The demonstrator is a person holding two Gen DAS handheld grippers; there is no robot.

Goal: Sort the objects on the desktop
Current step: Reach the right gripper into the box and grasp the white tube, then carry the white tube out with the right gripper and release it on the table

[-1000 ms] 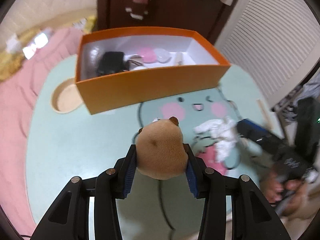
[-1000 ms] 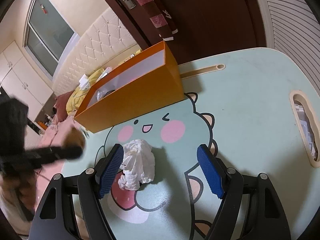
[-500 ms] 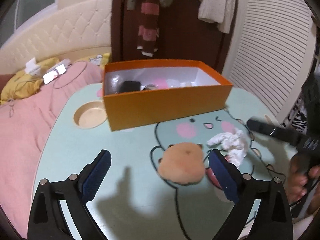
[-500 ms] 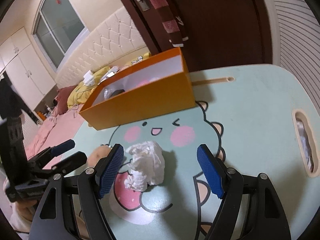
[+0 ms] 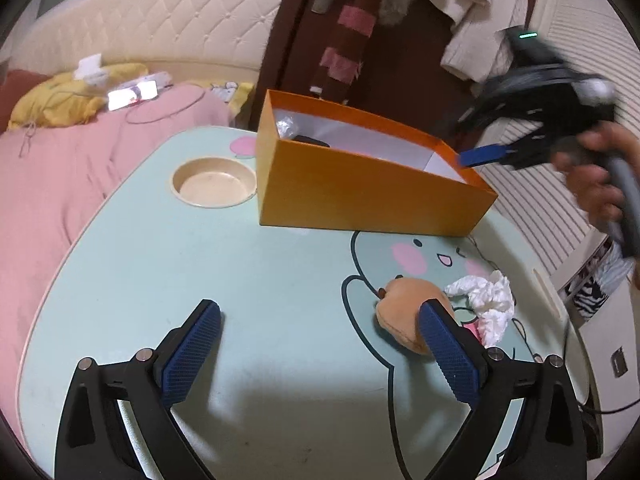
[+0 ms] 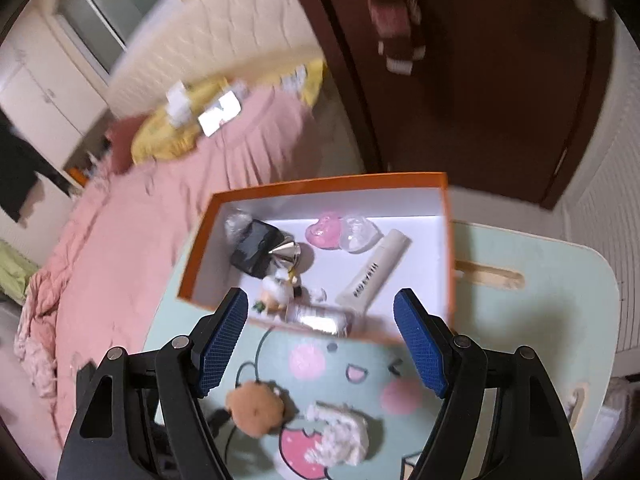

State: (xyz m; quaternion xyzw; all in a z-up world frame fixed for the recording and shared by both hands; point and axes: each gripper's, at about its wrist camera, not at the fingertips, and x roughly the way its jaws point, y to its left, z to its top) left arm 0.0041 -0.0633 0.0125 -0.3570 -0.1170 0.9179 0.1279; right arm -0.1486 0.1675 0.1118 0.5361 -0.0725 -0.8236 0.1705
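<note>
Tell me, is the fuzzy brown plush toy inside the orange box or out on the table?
Out. The fuzzy brown plush toy lies on the mint-green cartoon table, in front of the orange cardboard box, beside the crumpled white tissue.

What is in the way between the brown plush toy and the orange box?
Nothing visible: only bare table lies between the brown plush toy and the orange box, whose top is open. The crumpled tissue sits off to one side.

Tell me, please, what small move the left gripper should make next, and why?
Probably shift the left gripper toward the brown plush toy so it sits between the fingers. The jaws stand wide and empty; the toy lies on the table beside the crumpled tissue, behind one finger, outside the orange box.
</note>
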